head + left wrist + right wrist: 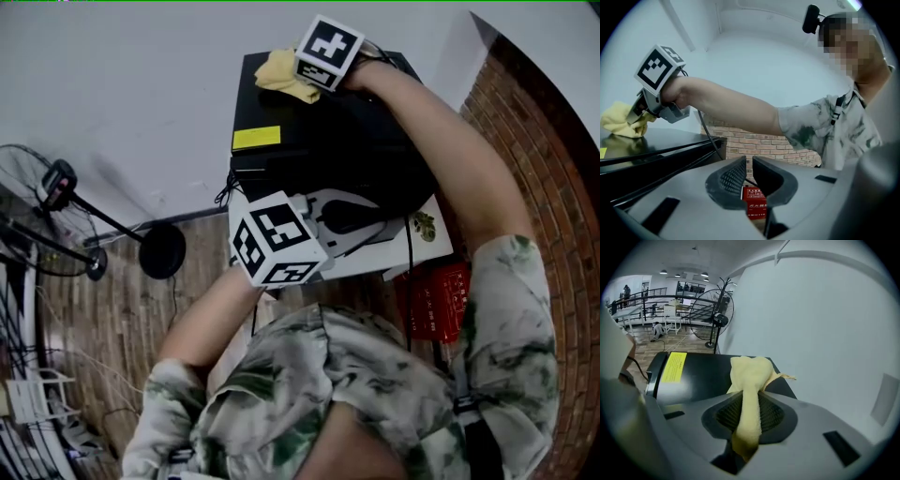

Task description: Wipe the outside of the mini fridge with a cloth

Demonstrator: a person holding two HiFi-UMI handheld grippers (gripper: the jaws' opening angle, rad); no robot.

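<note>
Fridge [319, 141], black and low, stands against a white wall with a brick wall [539, 141] on its right. A yellow label [256, 138] sits on the left part of its top. The cloth [281, 73], pale yellow, lies bunched on the top's back edge near the wall. The right gripper [305, 80] reaches over the top, and its jaws pinch a fold of the cloth [750, 380], whose free end rests on the fridge [703, 376]. The left gripper [361, 220] hangs in front of the fridge, apart from the cloth. Its jaws [746, 176] are drawn all but together with nothing between them. A red box [436, 300] lies on the floor by the brick wall. A fan [56, 216] stands well to the left.
</note>
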